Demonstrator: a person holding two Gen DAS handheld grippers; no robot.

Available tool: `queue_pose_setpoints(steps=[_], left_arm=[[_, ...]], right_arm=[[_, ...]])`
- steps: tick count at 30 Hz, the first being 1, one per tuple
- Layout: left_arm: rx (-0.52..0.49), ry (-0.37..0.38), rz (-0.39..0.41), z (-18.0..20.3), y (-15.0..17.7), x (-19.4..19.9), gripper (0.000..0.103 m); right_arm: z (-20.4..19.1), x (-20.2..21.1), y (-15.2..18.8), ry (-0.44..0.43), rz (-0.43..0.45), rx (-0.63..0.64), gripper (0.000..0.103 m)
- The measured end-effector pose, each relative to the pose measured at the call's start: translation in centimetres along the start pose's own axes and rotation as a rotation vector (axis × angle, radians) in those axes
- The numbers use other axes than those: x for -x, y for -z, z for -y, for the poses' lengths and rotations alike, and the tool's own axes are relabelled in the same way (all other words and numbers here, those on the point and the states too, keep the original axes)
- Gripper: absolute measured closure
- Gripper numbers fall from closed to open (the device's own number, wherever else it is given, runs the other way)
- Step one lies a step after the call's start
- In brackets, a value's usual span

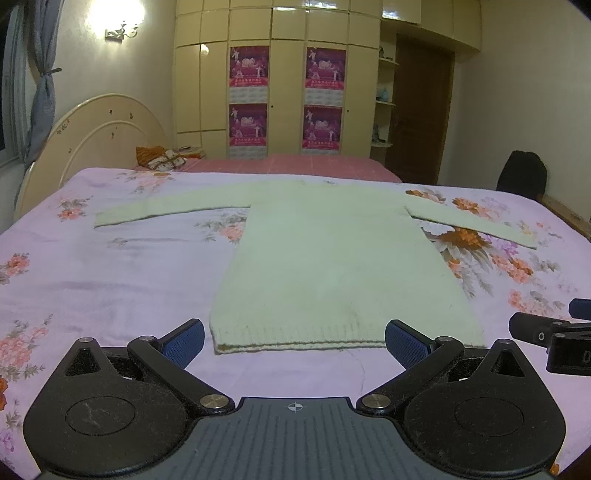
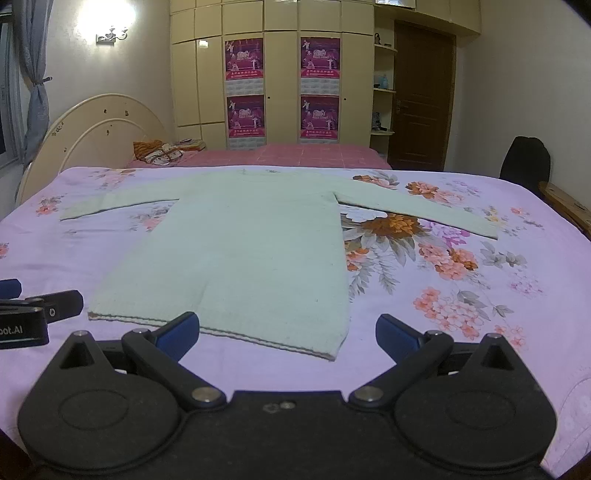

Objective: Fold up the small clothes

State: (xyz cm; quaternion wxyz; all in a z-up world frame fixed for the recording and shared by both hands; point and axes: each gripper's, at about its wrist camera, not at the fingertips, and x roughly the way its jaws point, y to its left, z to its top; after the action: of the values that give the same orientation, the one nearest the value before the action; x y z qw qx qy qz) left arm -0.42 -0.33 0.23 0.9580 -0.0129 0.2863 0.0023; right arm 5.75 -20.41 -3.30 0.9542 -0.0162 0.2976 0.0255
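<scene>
Left wrist view: a pale green knitted sweater (image 1: pixel 332 266) lies flat on a lilac bedsheet (image 1: pixel 110 280) printed with orange and pink flowers, both sleeves stretched out to the sides and the ribbed hem nearest the camera. The left gripper (image 1: pixel 294 341) hangs just short of that hem with its jaws spread wide and nothing between them; its blue pads (image 1: pixel 184 341) frame the hem, and whether the right-hand pad touches the hem's corner cannot be told. At the right edge of this view the right gripper (image 1: pixel 550 332) shows as a black body with a blue tip, low over the sheet and beside the sweater's lower right corner

In the right wrist view the same sweater (image 2: pixel 240 251) sits left of centre, its near right hem corner pointing at the gap between the fingers. The right gripper (image 2: pixel 287 332) is likewise spread wide and holds nothing; its left pad (image 2: pixel 179 328) overlaps the hem in the picture, though contact cannot be judged, and the right pad is over bare sheet (image 2: pixel 480 332). The left gripper (image 2: pixel 40 306) shows at the left edge, close to the hem's far corner

Behind the bed stand a cream wardrobe (image 1: pixel 288 85) with magenta posters (image 1: pixel 249 66), a curved headboard (image 1: pixel 85 147), a lit wall lamp (image 1: pixel 118 22) and a dark door (image 1: pixel 423 110)
</scene>
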Motion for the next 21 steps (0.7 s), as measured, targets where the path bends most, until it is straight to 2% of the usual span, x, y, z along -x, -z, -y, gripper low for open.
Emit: queue_pose_setpoints(steps=[21], left_arm=[[-0.003,0.000,-0.013,0.55,0.15,-0.29,0.000]], right_arm=[[0.49,0.16,-0.05,0.014,-0.005,-0.020,0.001]])
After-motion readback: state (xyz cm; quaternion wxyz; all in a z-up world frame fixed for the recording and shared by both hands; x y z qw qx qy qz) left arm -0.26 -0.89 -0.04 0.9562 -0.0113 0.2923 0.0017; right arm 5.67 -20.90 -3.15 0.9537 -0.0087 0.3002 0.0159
